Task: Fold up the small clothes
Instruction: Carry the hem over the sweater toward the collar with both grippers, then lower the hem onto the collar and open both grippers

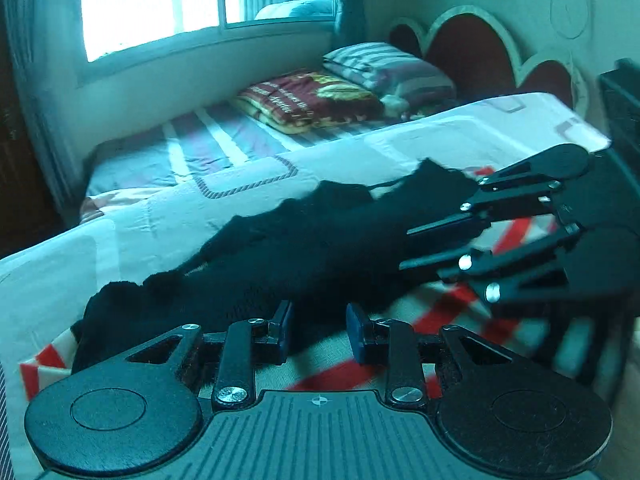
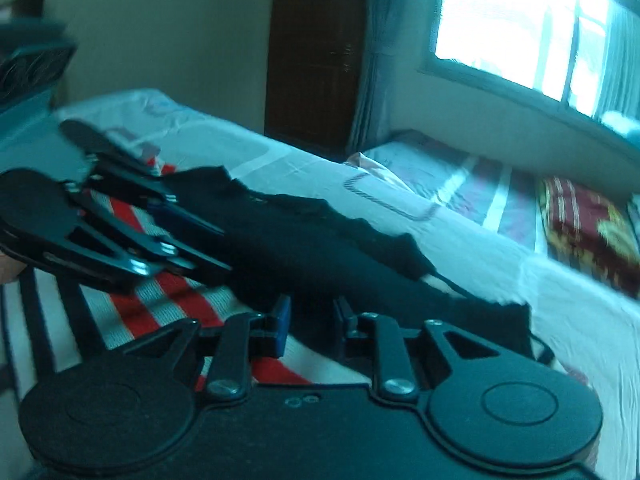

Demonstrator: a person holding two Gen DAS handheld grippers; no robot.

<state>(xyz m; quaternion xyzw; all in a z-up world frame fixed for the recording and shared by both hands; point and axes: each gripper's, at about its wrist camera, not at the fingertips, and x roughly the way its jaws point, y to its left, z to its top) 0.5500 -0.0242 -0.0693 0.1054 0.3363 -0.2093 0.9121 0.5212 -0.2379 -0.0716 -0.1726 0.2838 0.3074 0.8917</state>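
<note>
While both jaws gape empty, left gripper [image 1: 318, 330], right gripper [image 2: 310, 326], rumpled black garment [image 1: 304, 240], striped cloth [image 1: 452, 312].

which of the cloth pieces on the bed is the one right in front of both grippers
The black garment, lying crumpled across the red-and-white striped cloth. The left gripper and right gripper both stand open at its near edge; the folded maroon blanket lies far behind.

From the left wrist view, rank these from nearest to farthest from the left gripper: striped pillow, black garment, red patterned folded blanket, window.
1. Black garment: just ahead of the left gripper, on the near bed.
2. Red patterned folded blanket: on the far bed, centre.
3. Striped pillow: just beyond the blanket, to the right.
4. Window: on the back wall, upper left.
</note>
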